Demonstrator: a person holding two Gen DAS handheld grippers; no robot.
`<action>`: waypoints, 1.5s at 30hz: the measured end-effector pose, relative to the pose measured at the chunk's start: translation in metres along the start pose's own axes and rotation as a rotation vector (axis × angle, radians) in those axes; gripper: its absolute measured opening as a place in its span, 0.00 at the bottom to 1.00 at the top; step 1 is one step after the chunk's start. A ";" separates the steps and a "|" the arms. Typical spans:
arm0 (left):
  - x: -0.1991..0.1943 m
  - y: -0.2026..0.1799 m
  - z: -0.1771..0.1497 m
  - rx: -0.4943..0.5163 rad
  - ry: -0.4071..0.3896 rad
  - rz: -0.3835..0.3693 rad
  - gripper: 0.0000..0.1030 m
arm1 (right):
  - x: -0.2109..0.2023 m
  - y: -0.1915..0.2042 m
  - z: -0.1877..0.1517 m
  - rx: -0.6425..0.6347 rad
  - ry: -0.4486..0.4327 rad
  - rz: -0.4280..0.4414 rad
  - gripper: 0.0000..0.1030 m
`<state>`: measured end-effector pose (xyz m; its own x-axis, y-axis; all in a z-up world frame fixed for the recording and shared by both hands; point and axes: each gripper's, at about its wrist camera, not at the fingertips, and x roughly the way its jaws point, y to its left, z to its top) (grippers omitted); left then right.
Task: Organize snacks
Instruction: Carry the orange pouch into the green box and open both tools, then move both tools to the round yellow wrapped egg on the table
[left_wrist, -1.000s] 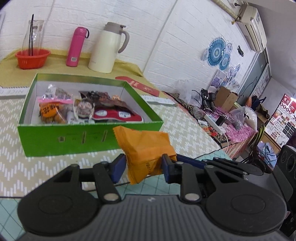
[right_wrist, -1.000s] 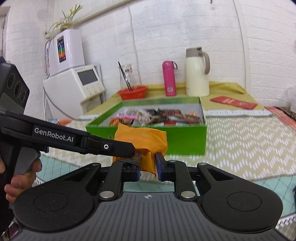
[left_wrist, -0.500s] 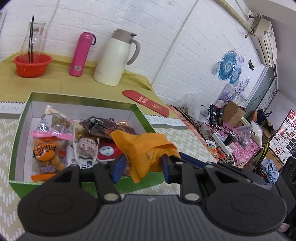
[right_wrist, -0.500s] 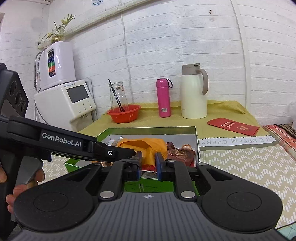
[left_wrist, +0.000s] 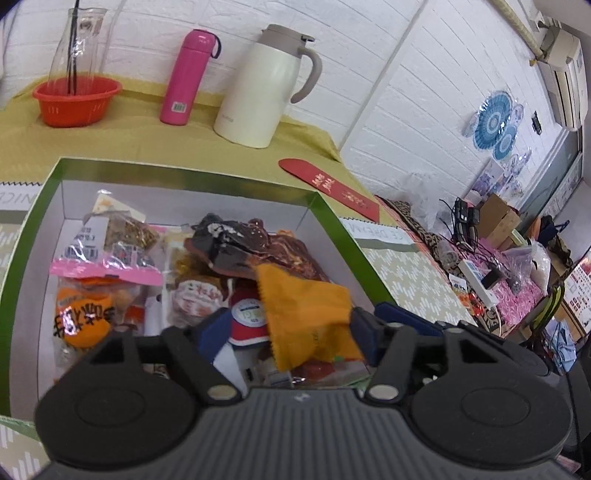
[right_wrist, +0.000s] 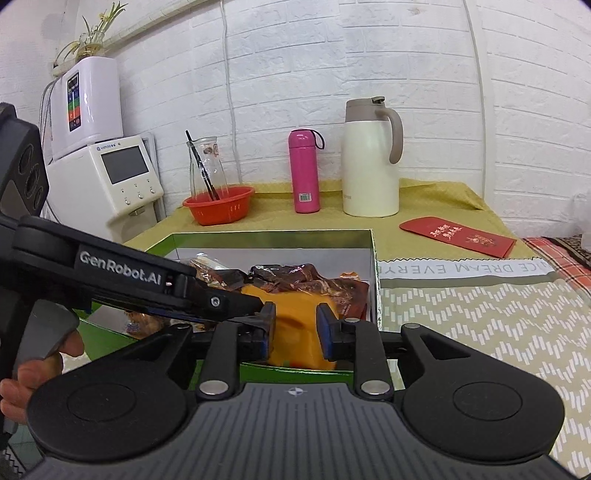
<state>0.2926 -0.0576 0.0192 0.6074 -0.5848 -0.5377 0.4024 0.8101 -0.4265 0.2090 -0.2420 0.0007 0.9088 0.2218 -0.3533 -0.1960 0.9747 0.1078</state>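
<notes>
An orange snack packet (left_wrist: 303, 314) hangs over the open green box (left_wrist: 184, 173), which holds several wrapped snacks. My left gripper (left_wrist: 288, 330) is over the box with its jaws opening wide. The packet lies between them, clear of the left pad and close to the right one. In the right wrist view my right gripper (right_wrist: 295, 326) is at the near wall of the box (right_wrist: 258, 233). Its jaws are opening too, and the orange packet (right_wrist: 295, 325) fills the gap between the pads. One of the left gripper's fingers (right_wrist: 221, 301) reaches in from the left.
Behind the box stand a red bowl (right_wrist: 218, 208) with a glass carafe, a pink bottle (right_wrist: 304, 171) and a white jug (right_wrist: 369, 162). A red envelope (right_wrist: 458, 236) lies at the right. A white appliance (right_wrist: 107, 177) stands at the left. A hand (right_wrist: 37, 373) grips the left handle.
Both grippers carried the orange packet forward from in front of the box to over it. Both pairs of jaws have now spread apart, the left far wider, and the packet sags toward the snacks.
</notes>
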 end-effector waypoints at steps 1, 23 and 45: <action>-0.005 0.004 0.000 -0.017 -0.027 0.002 0.71 | 0.000 -0.001 -0.001 -0.005 -0.005 0.002 0.65; -0.056 -0.017 -0.016 0.059 -0.123 0.170 0.86 | -0.032 0.020 -0.001 -0.053 -0.046 -0.011 1.00; -0.156 0.010 -0.112 0.022 -0.101 0.143 0.85 | -0.087 0.080 -0.061 -0.111 0.132 0.124 1.00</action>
<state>0.1249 0.0376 0.0172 0.7246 -0.4571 -0.5158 0.3209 0.8861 -0.3345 0.0920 -0.1814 -0.0172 0.8206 0.3348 -0.4631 -0.3494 0.9352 0.0570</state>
